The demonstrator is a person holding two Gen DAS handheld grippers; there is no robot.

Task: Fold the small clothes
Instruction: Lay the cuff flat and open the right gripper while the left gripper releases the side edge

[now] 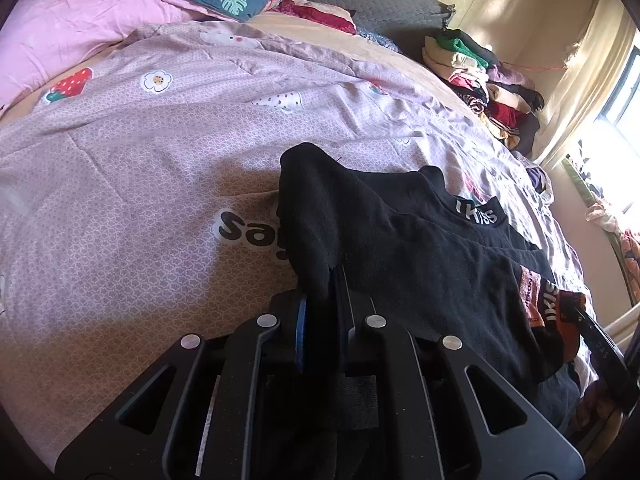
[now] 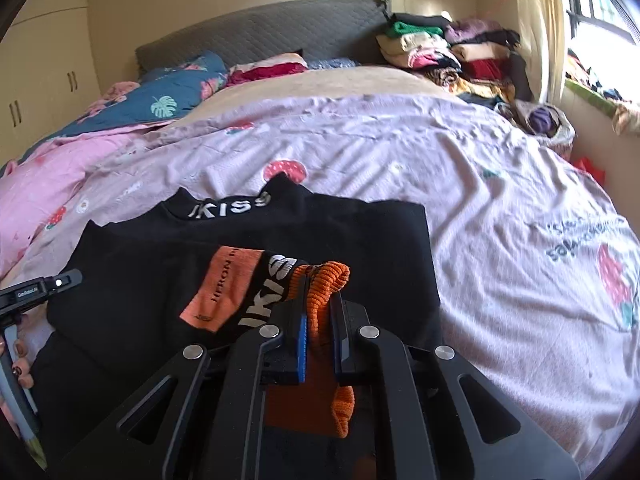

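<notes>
Black sweatshirt: one. It lies spread on the near part of the bed, collar toward the far side, with white lettering on the collar band. One sleeve is folded across the chest, showing an orange patch and an orange ribbed cuff. In the left wrist view the same garment fills the near right, and its other sleeve rises in a hump above the gripper.

Hand-held grippers: two.
- Left gripper: jaws closed down to a thin gap, pinching black sleeve fabric between the blue pads. In the right wrist view it appears at the near left edge, beside the garment's left side, with a person's fingers on its handle.
- Right gripper: jaws nearly together, clamped on the orange ribbed cuff, which bulges out above the pads and hangs below them.

Quilt: one, mauve-pink, printed with strawberries, flowers and dark lettering; it covers the bed beneath the sweatshirt.

Pink bedding: one bundle, far left.

Teal leaf-print bedding: one piece, far left by the headboard.

Headboard: one, grey quilted, far side.

Piles of folded clothes: several stacked together, exact count unclear, far right near the window.

Cupboard: one run of cream doors, far left wall.
</notes>
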